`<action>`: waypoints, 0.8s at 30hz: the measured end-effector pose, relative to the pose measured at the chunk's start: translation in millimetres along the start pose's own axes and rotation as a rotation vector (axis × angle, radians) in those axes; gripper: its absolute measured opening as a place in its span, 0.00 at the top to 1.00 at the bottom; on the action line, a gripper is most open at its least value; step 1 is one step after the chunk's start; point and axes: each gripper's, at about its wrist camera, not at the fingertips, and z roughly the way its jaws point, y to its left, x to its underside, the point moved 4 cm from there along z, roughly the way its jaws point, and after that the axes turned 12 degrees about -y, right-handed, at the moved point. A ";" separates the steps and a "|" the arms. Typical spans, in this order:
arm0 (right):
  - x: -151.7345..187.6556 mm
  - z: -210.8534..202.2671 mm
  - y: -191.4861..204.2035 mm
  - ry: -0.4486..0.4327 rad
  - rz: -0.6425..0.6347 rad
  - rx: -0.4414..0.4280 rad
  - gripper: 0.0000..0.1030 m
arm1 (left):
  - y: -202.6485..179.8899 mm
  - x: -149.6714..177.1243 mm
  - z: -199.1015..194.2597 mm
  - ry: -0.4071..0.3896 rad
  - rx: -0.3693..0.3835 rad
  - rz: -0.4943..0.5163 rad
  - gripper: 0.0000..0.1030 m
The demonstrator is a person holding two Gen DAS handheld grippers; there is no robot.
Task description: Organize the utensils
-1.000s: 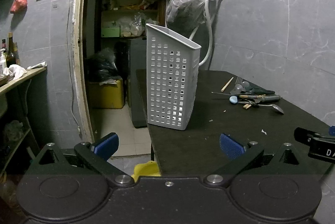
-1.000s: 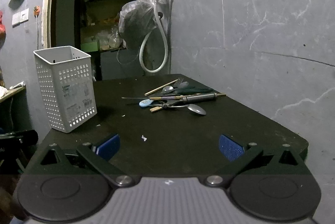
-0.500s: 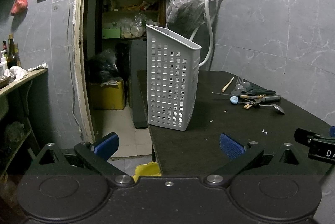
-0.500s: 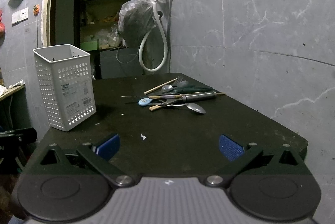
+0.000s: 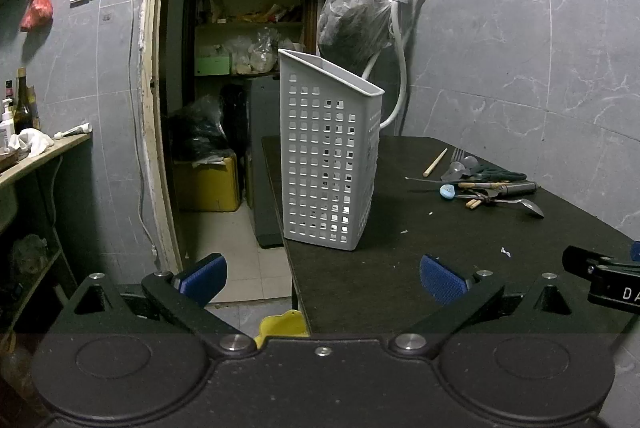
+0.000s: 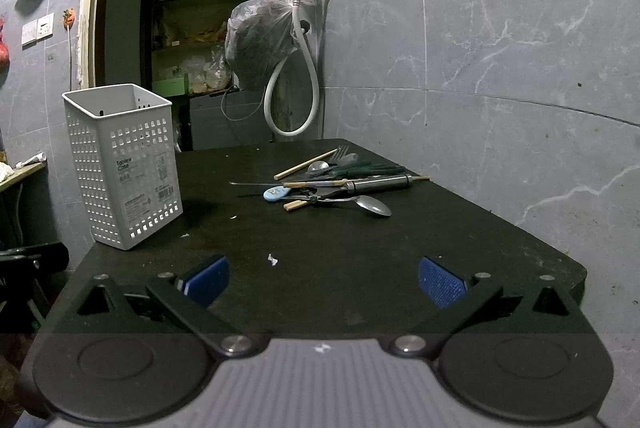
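A white perforated utensil basket (image 5: pixel 330 163) (image 6: pixel 124 167) stands upright at the left edge of a black table (image 6: pixel 340 240) (image 5: pixel 440 248). A pile of utensils (image 6: pixel 340 183) (image 5: pixel 484 183) lies toward the far right: a metal spoon (image 6: pixel 374 205), a fork (image 6: pixel 340 151), a wooden chopstick (image 6: pixel 306 163), a blue-headed piece (image 6: pixel 276 193) and dark-handled tools. My left gripper (image 5: pixel 320 276) is open at the near left table corner, facing the basket. My right gripper (image 6: pixel 324 278) is open low over the near table edge, nothing between its fingers. Its tip (image 5: pixel 600 272) shows in the left wrist view.
A tiled wall (image 6: pixel 500 67) runs along the table's right side, with a tap, white hose (image 6: pixel 296 83) and a hung plastic bag (image 6: pixel 260 43). An open doorway (image 5: pixel 248 67) to a storeroom lies behind the basket. A wooden shelf (image 5: pixel 40 155) stands at left, something yellow (image 5: pixel 284 322) below the table.
Both grippers shifted only slightly; the view of the basket and utensils is almost unchanged. Both stay open.
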 end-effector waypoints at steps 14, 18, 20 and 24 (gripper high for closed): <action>0.0 -0.3 -0.7 0.001 0.001 0.002 0.00 | -0.3 -0.6 -0.7 -0.002 0.000 0.003 0.01; 0.1 -0.4 -0.8 0.001 0.001 0.002 0.00 | -0.5 -0.6 -0.7 -0.003 -0.001 0.004 0.01; 0.0 -0.4 -0.9 0.000 0.001 0.002 0.00 | -0.9 -1.3 -1.2 -0.004 -0.002 0.005 0.01; 0.0 -0.5 -0.8 0.001 0.001 0.002 0.00 | -1.0 -1.3 -1.4 -0.005 -0.002 0.006 0.01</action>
